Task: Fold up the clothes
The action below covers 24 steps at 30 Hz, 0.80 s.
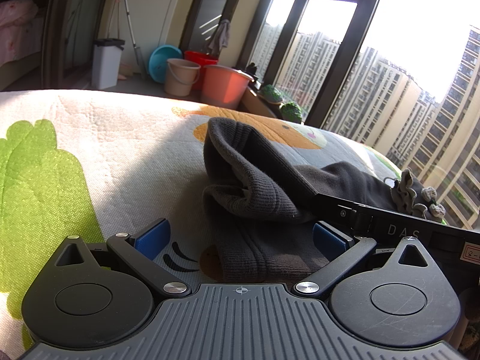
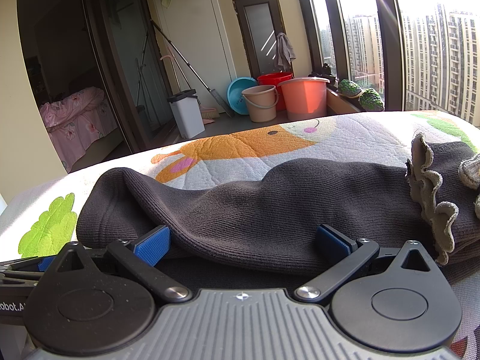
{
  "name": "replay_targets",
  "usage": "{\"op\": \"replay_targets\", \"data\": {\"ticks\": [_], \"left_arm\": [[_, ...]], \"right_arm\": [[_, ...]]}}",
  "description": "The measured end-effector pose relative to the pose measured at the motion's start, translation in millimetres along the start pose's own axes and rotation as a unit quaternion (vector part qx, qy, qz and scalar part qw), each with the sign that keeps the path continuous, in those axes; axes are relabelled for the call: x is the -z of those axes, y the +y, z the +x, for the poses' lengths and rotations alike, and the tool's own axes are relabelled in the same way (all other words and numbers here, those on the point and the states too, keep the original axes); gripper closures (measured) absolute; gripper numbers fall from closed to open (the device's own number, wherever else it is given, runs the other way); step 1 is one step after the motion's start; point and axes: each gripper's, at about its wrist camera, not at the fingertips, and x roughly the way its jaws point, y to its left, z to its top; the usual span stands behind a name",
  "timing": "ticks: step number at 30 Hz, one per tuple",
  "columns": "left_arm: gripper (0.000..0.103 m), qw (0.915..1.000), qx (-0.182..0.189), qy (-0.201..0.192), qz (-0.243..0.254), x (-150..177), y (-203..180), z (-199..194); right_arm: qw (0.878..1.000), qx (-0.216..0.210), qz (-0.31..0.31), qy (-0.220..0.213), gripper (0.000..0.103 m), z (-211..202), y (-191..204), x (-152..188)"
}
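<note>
Sunlit quilt [image 2: 345,138] carries the grey garment [image 2: 270,192], bunched at its near edge. Both grippers, left [image 1: 240,240] and right [image 2: 243,240], have fingers wide around cloth; pinch one layer, then fold evenly.

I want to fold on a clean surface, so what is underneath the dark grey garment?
The dark grey garment lies on a quilted cover printed with an orange cartoon animal and green leaves. Whatever lies directly beneath the fabric is hidden.
</note>
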Motion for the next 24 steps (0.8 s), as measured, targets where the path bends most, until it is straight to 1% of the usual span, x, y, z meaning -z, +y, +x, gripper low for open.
{"op": "replay_targets", "data": {"ticks": [8,13,17,21,24], "left_arm": [[0.0,0.9999,0.005,-0.003,-0.008,0,3,-1],[0.0,1.0,0.002,-0.003,-0.003,-1,10,-3],[0.0,1.0,-0.003,0.001,0.005,-2,15,-5],[0.0,0.9995,-0.011,0.014,0.026,-4,16,-5],[0.0,0.9993,-0.018,0.011,0.032,-7,18,-4]], "right_arm": [[1.0,-0.001,0.001,0.0,0.0,1,0,0],[1.0,0.002,-0.003,0.001,0.0,1,1,0],[1.0,0.001,-0.012,0.018,0.0,2,-1,-3],[0.998,-0.004,-0.038,0.041,0.0,3,-2,-8],[0.997,-0.014,-0.063,0.042,0.0,-6,-8,-8]]}}
